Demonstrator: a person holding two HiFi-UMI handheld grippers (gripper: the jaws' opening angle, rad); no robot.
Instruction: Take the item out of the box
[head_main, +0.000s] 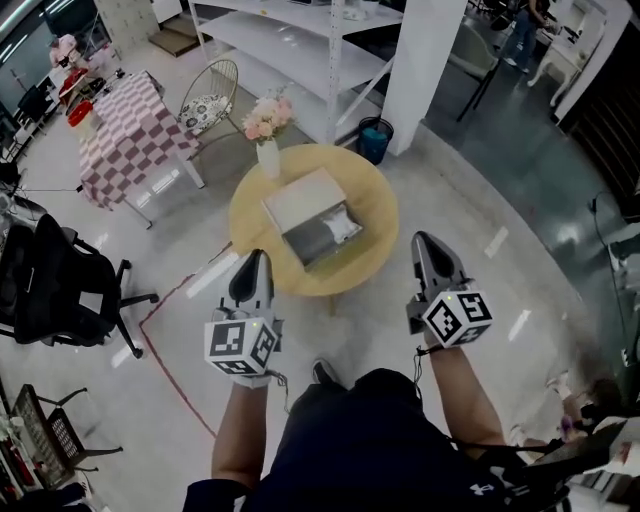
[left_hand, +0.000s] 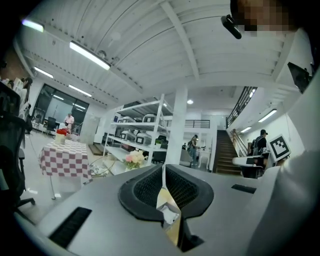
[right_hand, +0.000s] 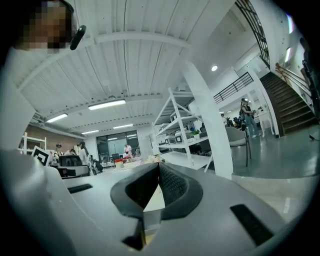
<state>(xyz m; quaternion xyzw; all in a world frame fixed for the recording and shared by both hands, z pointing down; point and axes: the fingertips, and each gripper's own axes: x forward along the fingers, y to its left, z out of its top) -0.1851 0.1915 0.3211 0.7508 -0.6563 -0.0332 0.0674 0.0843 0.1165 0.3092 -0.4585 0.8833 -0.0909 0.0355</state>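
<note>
The round yellow table (head_main: 250, 235) stands ahead of the person. Both grippers hang well short of it, so the reach into the box is not yet under way.

On the table sits the box (head_main: 318, 240), its lid flap folded back toward the far side. The item (head_main: 342, 224), a pale thing I cannot identify, lies in the grey interior. The box looks light and nothing pins it down. If 1 gripper pulls the item up and it catches on a wall, the whole box probably lifts or slides toward the table's edge.

A vase of flowers (head_main: 267, 140) stands at the far rim, near the lid. A shove on the box or a wide swing could topple it.

The left gripper (head_main: 256, 260) and the right gripper (head_main: 425, 242) both have their jaws pressed together on nothing. Lowered like that, the 2 closed tips would only prod the item, so they need to spread before entering the box.
</note>
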